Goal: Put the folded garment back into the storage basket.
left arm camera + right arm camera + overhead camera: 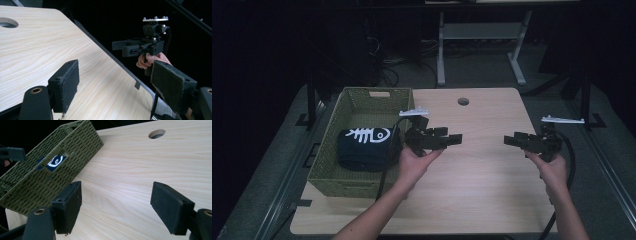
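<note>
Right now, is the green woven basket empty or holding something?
Holding something. The green woven basket contains a dark folded cloth with a white fish-skeleton print, lying inside its walls.

The table (482, 165) was a light wood-grain top with rounded corners and a round cable hole (463, 101) near the far edge. Sitting right on it, along the left edge up to the far-left corner, was an olive woven basket (343, 175) with a cutout handle. The remaining tabletop was plain bare wood.
</note>
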`<state>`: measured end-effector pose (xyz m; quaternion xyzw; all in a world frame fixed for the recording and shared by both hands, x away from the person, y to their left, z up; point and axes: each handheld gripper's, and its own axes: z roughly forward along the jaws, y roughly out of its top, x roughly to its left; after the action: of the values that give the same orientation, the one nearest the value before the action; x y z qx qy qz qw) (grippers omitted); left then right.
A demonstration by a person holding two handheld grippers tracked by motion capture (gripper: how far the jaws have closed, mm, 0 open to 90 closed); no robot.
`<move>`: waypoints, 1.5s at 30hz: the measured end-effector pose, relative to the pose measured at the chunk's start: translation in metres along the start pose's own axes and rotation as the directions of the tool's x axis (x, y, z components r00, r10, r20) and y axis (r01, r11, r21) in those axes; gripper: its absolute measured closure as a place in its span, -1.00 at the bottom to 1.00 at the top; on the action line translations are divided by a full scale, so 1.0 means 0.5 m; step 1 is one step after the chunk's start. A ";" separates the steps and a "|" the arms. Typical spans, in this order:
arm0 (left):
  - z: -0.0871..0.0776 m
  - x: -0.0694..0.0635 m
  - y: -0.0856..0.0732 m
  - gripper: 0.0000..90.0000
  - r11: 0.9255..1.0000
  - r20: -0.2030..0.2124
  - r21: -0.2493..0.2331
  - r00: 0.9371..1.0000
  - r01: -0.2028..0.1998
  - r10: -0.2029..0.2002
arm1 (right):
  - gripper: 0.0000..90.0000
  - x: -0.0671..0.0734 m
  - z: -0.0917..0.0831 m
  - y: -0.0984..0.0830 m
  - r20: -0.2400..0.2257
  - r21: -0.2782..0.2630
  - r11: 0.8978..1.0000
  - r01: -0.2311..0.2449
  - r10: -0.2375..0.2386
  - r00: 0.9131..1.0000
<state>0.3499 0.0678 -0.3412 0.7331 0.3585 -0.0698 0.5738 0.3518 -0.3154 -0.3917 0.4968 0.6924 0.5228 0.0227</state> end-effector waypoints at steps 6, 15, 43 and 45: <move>0.020 -0.008 -0.011 -0.51 1.000 0.012 0.012 1.000 -0.006 0.006 | -0.45 -0.016 -0.013 -0.016 0.022 -0.008 1.000 -0.013 0.014 1.000; 0.040 -0.021 -0.036 -0.51 1.000 0.058 -0.010 0.998 0.023 -0.022 | -0.45 -0.044 -0.033 -0.046 0.043 -0.016 0.999 -0.045 0.045 0.998; 0.056 -0.058 -0.174 -0.52 0.995 0.037 0.029 0.995 -0.097 0.096 | -0.46 -0.046 -0.086 -0.165 0.117 0.004 1.000 0.000 -0.001 0.993; 0.053 -0.062 -0.182 -0.52 0.993 0.034 0.036 0.993 -0.111 0.110 | -0.46 -0.044 -0.087 -0.168 0.121 0.008 1.000 0.004 -0.004 0.993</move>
<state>0.2803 0.0382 -0.4062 0.7613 0.3067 -0.0563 0.5685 0.2829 -0.3582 -0.4454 0.5263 0.6926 0.4891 0.0639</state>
